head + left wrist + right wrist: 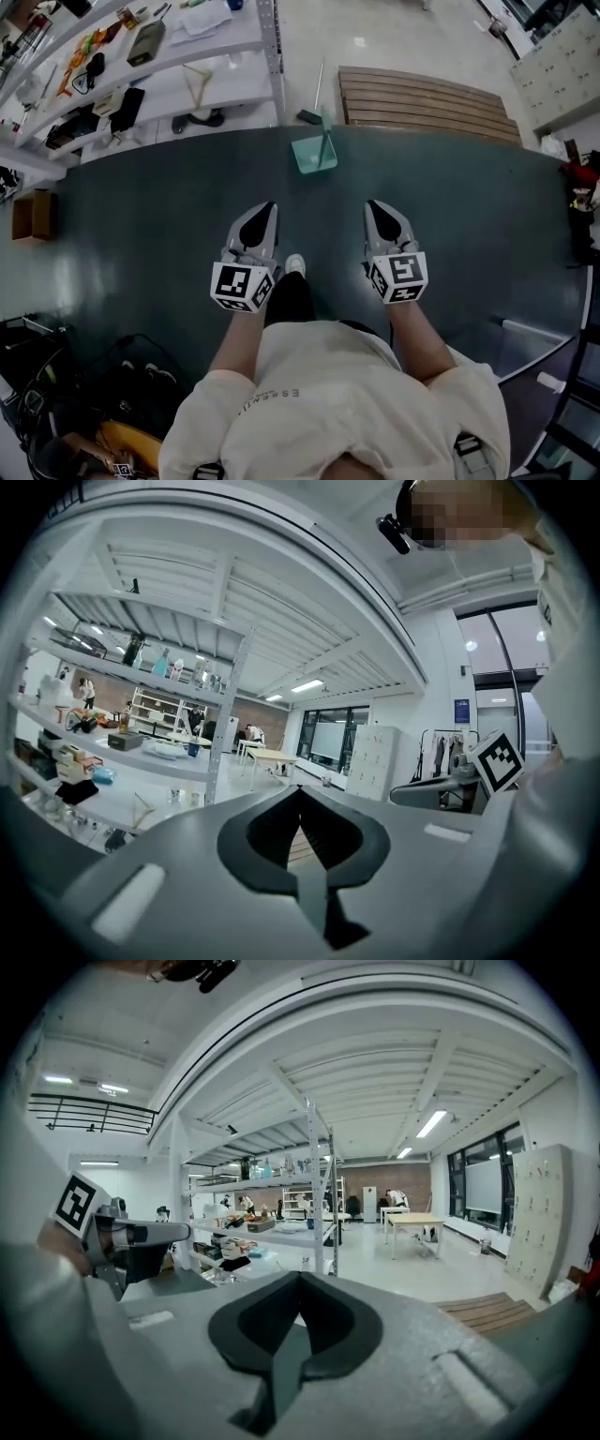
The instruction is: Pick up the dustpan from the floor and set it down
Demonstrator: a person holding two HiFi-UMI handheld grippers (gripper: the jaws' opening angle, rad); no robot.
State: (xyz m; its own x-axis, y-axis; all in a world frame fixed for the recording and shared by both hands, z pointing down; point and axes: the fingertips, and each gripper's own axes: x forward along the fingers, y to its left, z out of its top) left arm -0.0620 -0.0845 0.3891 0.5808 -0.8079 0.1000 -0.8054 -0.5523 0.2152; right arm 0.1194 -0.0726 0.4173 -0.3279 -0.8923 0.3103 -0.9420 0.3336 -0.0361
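Observation:
The dustpan [314,153] is pale green with an upright handle. It stands on the dark floor mat [141,244] near the mat's far edge, well ahead of both grippers. My left gripper [268,206] is held at waist height with its jaws closed tip to tip and nothing in them. My right gripper [374,204] hangs level beside it, also shut and empty. In the left gripper view the left gripper [300,790] points level across the room, and so does the right gripper [300,1277] in the right gripper view. The dustpan shows in neither gripper view.
A white shelving rack [169,66] loaded with items stands at the far left. A slatted wooden platform [427,98] lies beyond the mat on the right. A long-handled brush [311,114] rests behind the dustpan. A cardboard box [33,216] and cables [56,375] sit at the left.

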